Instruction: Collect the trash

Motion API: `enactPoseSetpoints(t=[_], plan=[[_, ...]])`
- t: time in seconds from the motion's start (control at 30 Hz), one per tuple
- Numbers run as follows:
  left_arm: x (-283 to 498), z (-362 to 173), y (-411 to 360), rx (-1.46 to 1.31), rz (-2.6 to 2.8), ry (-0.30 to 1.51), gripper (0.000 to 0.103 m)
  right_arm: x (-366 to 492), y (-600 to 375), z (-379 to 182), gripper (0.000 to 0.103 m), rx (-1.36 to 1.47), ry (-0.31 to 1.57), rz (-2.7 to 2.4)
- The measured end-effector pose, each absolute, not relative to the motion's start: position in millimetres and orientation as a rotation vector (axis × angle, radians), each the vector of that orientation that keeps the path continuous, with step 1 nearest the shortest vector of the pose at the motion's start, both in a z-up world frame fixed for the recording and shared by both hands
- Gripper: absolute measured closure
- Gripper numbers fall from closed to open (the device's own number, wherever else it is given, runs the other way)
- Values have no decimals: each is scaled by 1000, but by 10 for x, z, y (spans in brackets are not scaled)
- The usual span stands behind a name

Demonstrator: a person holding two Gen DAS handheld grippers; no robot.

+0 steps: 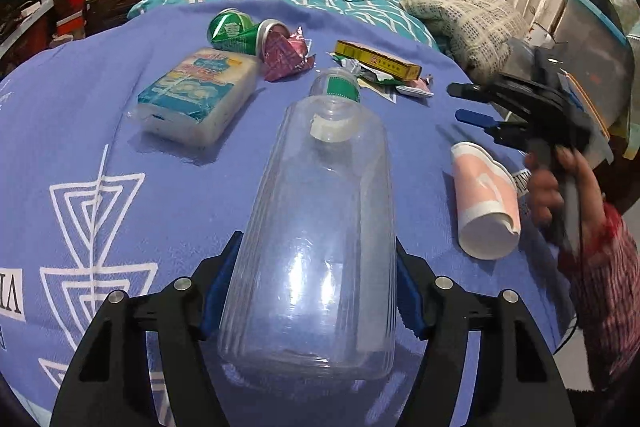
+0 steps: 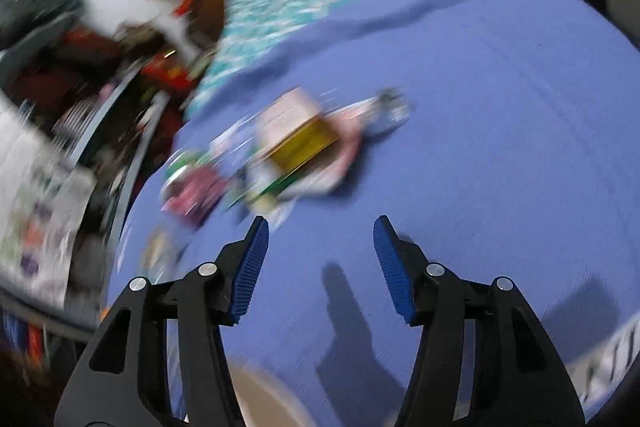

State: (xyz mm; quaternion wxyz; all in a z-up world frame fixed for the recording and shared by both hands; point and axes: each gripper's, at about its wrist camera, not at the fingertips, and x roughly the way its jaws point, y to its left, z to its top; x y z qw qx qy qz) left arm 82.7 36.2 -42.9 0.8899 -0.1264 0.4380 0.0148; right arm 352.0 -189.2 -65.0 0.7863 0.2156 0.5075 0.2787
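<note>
Fingers of the left gripper (image 1: 316, 291) press their blue pads on both sides of a clear plastic bottle (image 1: 320, 227), half spread and gripping it near its base, neck pointing away. Fingers of the right gripper (image 2: 318, 267) stand apart with nothing between them, above the blue bedspread (image 2: 480, 147).

Little writing can be read: the white letters "VI" sit at the bedspread's left edge beside a white triangle pattern, and print on the packets is too small to read.

Only the left wrist view shows the trash sharply: a tissue pack (image 1: 196, 91), a crushed green can (image 1: 236, 29), a magenta wrapper (image 1: 286, 57), a yellow box (image 1: 378, 63) on loose wrappers, a pink paper cup (image 1: 486, 203) lying on its side, and a hand (image 1: 560, 187) holding the right gripper. The right wrist view is motion-blurred, with the yellow box (image 2: 304, 143) barely distinguishable.
</note>
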Motion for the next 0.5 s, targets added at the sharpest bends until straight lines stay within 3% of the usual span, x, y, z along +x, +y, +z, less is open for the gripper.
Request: enactPoseSetpoints(t=[0.17,0.23,0.37,0.5], plan=[[839,-452,340,-250,30,917,38,4001,-1778,-793,47,574,1154,627],[845,-457,336,-243,35,918,38,4095,-1676,-800,54,555,1159,628],[842,-470,309,-231,42,918,38,4063,-1487,-865,86,491,1163,601],[847,-469,307,-225,48,917,38,3830,-1732,-884,93,483,1166,573]])
